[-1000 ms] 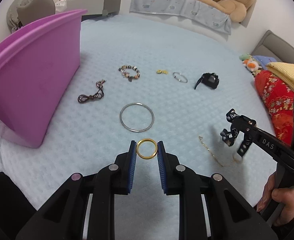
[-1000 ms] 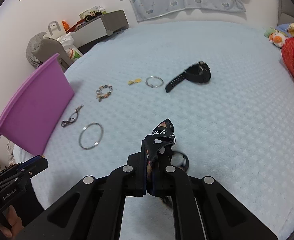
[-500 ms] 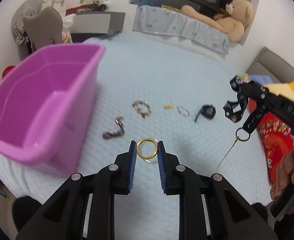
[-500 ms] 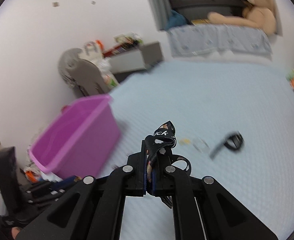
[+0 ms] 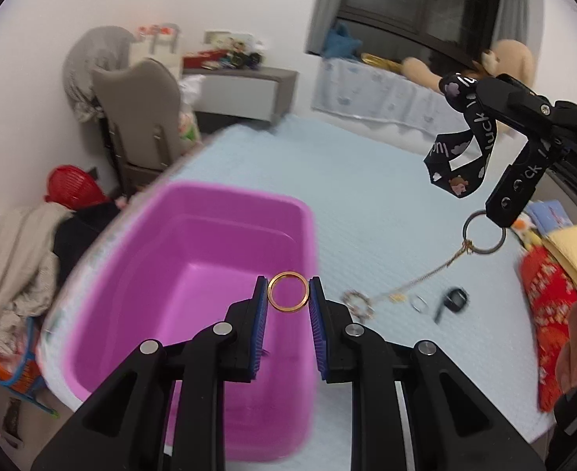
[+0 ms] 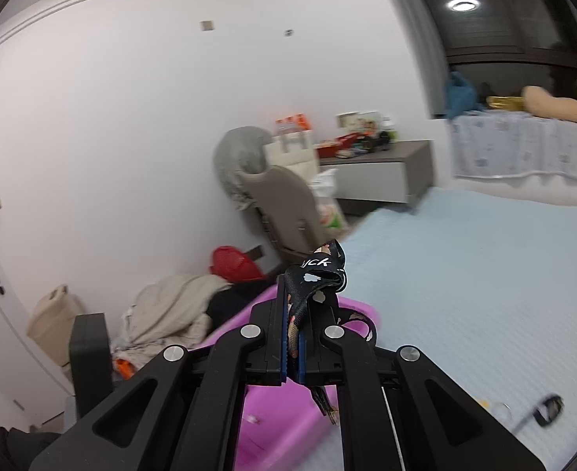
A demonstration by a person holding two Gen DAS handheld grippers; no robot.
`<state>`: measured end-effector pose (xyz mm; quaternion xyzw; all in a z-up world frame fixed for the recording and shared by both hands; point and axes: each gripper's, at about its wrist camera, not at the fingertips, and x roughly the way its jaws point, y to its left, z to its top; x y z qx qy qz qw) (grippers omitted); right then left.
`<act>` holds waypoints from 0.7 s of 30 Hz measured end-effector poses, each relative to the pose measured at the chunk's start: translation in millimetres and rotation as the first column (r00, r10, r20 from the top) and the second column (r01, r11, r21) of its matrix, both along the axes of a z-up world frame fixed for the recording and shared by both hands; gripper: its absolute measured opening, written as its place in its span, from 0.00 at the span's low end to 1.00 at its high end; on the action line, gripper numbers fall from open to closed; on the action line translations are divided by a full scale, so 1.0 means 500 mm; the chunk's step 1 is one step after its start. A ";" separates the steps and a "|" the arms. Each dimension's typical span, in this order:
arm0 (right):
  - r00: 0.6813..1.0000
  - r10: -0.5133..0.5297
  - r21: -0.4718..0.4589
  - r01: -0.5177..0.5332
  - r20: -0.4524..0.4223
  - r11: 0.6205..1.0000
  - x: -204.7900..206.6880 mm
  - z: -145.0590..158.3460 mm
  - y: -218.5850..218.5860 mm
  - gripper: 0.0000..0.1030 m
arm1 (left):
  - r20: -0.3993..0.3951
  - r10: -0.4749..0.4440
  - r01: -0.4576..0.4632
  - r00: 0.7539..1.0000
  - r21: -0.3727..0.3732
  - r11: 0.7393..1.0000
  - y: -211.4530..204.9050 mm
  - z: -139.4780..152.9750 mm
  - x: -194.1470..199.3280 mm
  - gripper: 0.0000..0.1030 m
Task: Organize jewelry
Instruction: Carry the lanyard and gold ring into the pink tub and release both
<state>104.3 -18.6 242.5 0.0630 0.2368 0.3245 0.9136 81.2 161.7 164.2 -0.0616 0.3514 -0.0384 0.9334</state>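
Observation:
My left gripper (image 5: 288,298) is shut on a gold ring (image 5: 288,291), held above the open purple bin (image 5: 194,243). My right gripper (image 6: 293,314) is shut on a black printed lanyard strap (image 6: 319,269). In the left wrist view the strap (image 5: 473,133) hangs high at the right, with a metal key ring (image 5: 484,232) and a thin gold chain (image 5: 429,274) dangling below it. The bin also shows under the right gripper (image 6: 280,424). On the bed lie a beaded bracelet (image 5: 357,303), a small silver ring (image 5: 419,303) and a black watch (image 5: 454,299).
The light blue bed cover (image 5: 367,196) spreads behind the bin. A grey chair (image 5: 139,117), a red basket (image 5: 72,184) and a clothes pile (image 5: 9,259) stand left of the bed. Red and yellow fabric (image 5: 551,290) lies at the right edge.
Both grippers have risen and swung left toward the purple bin, carrying the gold ring and the lanyard. The gold chain has lifted off the bed with the key ring.

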 end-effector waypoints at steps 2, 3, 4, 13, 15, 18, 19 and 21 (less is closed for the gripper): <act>0.999 0.038 -0.004 -0.038 -0.013 0.999 0.023 0.005 0.045 0.04 | -0.013 0.035 -0.035 0.999 -0.002 0.999 0.041 0.006 0.022 0.20; 0.998 0.052 -0.010 -0.053 -0.024 0.999 0.036 0.002 0.068 0.04 | -0.024 0.049 -0.049 0.998 0.003 0.999 0.057 0.005 0.031 0.20; 0.997 0.067 -0.018 -0.067 -0.038 0.998 0.047 -0.005 0.091 0.04 | -0.032 0.059 -0.059 0.998 0.006 0.998 0.069 0.001 0.036 0.20; 0.957 0.105 -0.130 -0.145 -0.272 0.981 0.129 -0.187 0.230 0.04 | -0.192 0.143 -0.145 0.971 0.002 0.989 0.153 -0.137 0.093 0.20; 0.940 0.098 -0.161 -0.158 -0.327 0.974 0.145 -0.230 0.249 0.04 | -0.246 0.150 -0.155 0.958 0.000 0.988 0.165 -0.176 0.104 0.20; 0.915 0.069 -0.214 -0.166 -0.399 0.963 0.166 -0.287 0.268 0.04 | -0.298 0.161 -0.166 0.941 0.010 0.986 0.173 -0.214 0.113 0.21; 0.907 0.061 -0.224 -0.167 -0.416 0.960 0.171 -0.300 0.269 0.08 | -0.316 0.164 -0.168 0.934 0.013 0.986 0.175 -0.227 0.116 0.21; 0.892 0.038 -0.244 -0.164 -0.450 0.956 0.181 -0.318 0.270 0.38 | -0.345 0.180 -0.182 0.921 0.027 0.983 0.180 -0.245 0.119 0.35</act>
